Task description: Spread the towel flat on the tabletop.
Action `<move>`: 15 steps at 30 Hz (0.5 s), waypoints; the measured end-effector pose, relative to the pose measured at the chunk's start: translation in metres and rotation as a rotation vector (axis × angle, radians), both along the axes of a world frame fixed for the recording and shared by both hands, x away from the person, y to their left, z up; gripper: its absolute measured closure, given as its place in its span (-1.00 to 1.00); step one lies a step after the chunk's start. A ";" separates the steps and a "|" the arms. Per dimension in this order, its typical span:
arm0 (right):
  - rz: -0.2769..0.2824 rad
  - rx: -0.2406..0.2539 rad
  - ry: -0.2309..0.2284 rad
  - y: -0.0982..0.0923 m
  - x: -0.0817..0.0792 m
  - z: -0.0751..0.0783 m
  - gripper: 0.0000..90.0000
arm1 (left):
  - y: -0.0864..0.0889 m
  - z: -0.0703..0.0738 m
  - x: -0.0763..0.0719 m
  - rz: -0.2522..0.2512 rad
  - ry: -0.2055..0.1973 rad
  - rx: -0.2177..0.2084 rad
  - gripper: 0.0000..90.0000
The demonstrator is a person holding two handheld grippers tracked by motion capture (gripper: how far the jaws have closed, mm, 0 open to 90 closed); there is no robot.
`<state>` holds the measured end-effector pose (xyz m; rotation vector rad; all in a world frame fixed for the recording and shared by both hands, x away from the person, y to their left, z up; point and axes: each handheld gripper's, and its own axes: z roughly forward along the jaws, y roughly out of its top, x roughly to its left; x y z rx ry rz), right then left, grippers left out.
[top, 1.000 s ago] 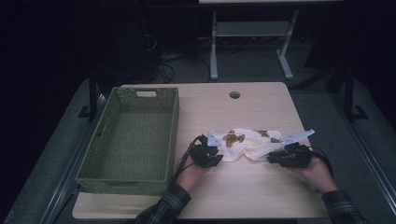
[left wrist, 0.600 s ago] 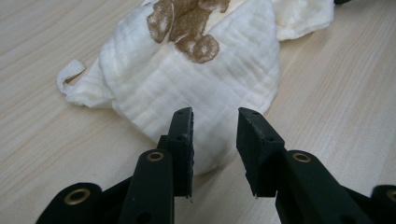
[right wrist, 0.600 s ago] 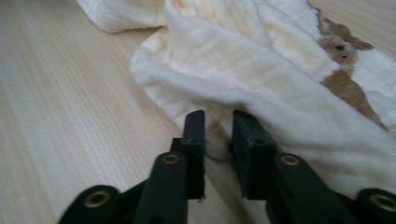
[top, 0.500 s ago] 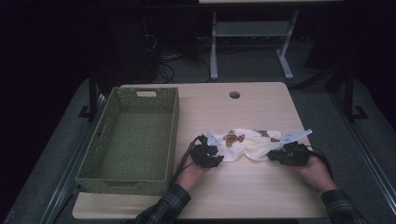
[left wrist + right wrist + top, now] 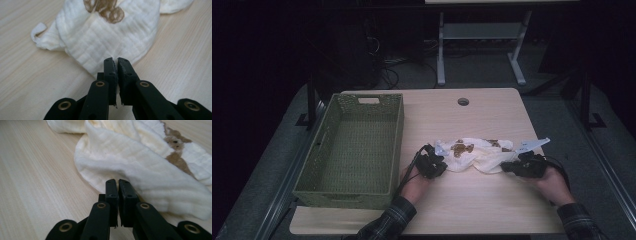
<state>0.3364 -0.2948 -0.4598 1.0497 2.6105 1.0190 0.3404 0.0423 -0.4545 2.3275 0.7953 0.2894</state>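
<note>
Both grippers at the cream cloth (image 5: 477,155)
Left gripper (image 5: 115,60) and right gripper (image 5: 117,181) clenched at cloth edge, jaws just closing; fabric possibly pinched between.

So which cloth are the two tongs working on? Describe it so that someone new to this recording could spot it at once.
Start from the light wooden table and the green woven basket on its left half. Just right of the basket lies a crumpled cream muslin cloth, stretched between the left tongs and the right tongs. Its brown animal print sets it apart.
</note>
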 end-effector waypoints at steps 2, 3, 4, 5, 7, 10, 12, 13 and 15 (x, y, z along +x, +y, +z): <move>-0.004 0.013 -0.009 -0.003 -0.002 0.004 0.91 | 0.002 0.005 -0.001 0.010 -0.009 -0.032 0.90; -0.006 0.018 -0.012 -0.004 -0.003 0.006 0.91 | 0.004 0.010 -0.003 0.015 -0.018 -0.049 0.90; -0.011 0.021 -0.017 -0.007 -0.005 0.009 0.91 | 0.006 0.013 -0.004 0.023 -0.025 -0.061 0.90; -0.017 0.029 -0.024 -0.010 -0.006 0.010 0.91 | 0.008 0.016 -0.005 0.031 -0.040 -0.072 0.90; -0.024 0.040 -0.035 -0.015 -0.010 0.014 0.90 | 0.011 0.021 -0.008 0.045 -0.042 -0.098 0.90; -0.033 0.051 -0.063 -0.023 -0.014 0.020 0.91 | 0.014 0.027 -0.012 0.062 -0.041 -0.129 0.90; -0.043 0.062 -0.072 -0.029 -0.018 0.022 0.91 | 0.015 0.031 -0.016 0.063 -0.045 -0.143 0.90; -0.049 0.067 -0.072 -0.032 -0.019 0.023 0.91 | 0.015 0.034 -0.018 0.067 -0.047 -0.151 0.90; -0.053 0.073 -0.075 -0.038 -0.023 0.023 0.91 | 0.015 0.037 -0.023 0.067 -0.046 -0.160 0.90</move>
